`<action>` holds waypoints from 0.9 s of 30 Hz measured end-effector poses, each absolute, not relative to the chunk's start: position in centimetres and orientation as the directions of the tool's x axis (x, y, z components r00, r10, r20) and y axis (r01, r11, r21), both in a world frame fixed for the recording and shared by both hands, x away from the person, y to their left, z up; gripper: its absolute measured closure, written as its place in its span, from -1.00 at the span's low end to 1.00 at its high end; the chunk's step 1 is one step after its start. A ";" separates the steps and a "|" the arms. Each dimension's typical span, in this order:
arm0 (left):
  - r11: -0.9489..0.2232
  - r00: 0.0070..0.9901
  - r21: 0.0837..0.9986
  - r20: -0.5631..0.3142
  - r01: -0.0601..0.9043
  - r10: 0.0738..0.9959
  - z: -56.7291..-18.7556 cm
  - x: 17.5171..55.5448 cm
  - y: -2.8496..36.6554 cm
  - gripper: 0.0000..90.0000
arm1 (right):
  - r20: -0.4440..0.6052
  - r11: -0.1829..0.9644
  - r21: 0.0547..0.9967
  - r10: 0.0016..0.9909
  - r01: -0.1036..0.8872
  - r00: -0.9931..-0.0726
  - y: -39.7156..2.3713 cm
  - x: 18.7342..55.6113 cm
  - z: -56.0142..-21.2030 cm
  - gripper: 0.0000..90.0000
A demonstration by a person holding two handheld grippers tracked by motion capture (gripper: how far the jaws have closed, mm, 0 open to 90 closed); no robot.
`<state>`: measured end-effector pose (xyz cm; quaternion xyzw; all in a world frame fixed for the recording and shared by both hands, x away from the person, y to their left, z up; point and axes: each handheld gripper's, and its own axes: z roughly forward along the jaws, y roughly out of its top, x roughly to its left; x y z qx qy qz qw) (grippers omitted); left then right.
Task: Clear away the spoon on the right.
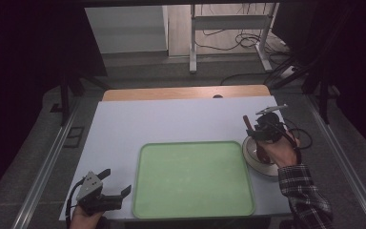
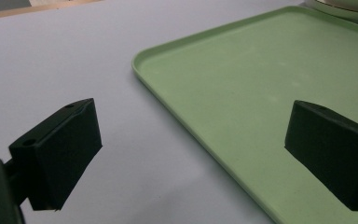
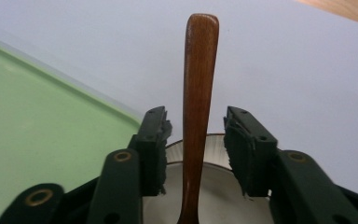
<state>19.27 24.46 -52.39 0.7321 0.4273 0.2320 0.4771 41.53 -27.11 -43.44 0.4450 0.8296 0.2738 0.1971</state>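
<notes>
Closing on the wooden spoon point(image 3: 198, 93), our right gripper point(image 3: 196, 154) straddles its handle, pads not yet touching; it points to twelve o'clock from the bowl point(image 3: 214, 196). Left gripper point(image 2: 193, 154) idles wide open.

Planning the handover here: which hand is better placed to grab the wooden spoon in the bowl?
Right. Its tool already straddles the wooden spoon handle over the bowl, pads not yet touching. The left tool waits open across the green tray.
</notes>
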 end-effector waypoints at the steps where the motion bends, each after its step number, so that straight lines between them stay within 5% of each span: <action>1: -0.179 0.527 0.897 -0.068 0.404 0.847 -52.4 19.3 24.5 -0.93 | -0.086 0.459 0.620 0.846 0.636 -0.526 -26.9 41.8 -43.6 0.40; 5: -0.179 0.528 0.897 -0.069 0.404 0.847 -52.4 19.3 24.5 -0.93 | -0.100 0.472 0.597 0.846 0.648 -0.524 -26.6 42.2 -44.0 0.70; 27: -0.183 0.529 0.897 -0.065 0.403 0.846 -52.4 19.3 24.4 -0.93 | -0.085 0.490 0.607 0.823 0.626 -0.561 -26.7 40.6 -38.8 0.74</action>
